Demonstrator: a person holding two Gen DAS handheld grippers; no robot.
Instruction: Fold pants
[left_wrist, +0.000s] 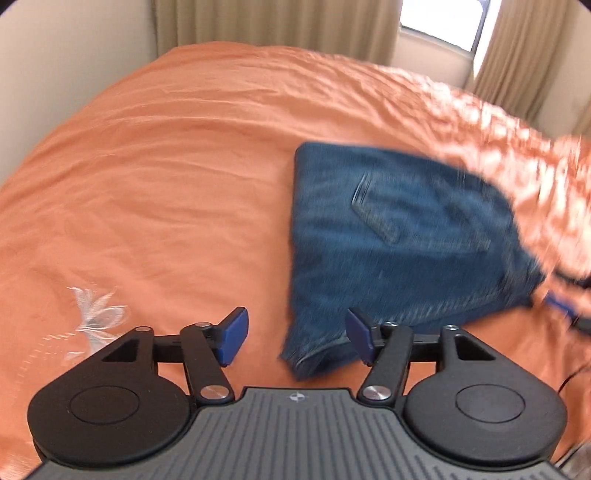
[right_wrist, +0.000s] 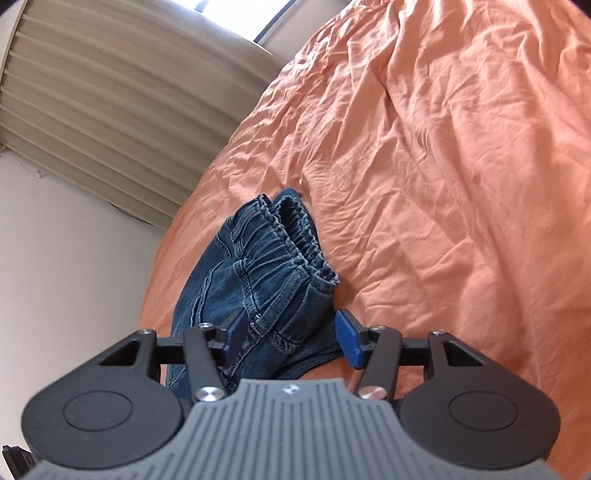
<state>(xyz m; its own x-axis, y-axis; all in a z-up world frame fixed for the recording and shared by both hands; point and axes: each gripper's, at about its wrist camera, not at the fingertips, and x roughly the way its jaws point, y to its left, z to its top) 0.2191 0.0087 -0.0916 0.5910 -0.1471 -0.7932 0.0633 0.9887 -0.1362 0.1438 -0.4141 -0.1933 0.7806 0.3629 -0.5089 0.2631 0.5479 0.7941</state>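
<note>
Straddling the jeans (right_wrist: 258, 295) at lower centre of its view, the right gripper (right_wrist: 291, 341) stands released, denim between the pads but not pinched. The left gripper (left_wrist: 295, 338) hangs released over the bed (left_wrist: 166, 184); the folded jeans (left_wrist: 399, 240) lie centre-right. Withdrawing carelessly could snag the waistband (right_wrist: 295, 236), undoing the fold.
</note>
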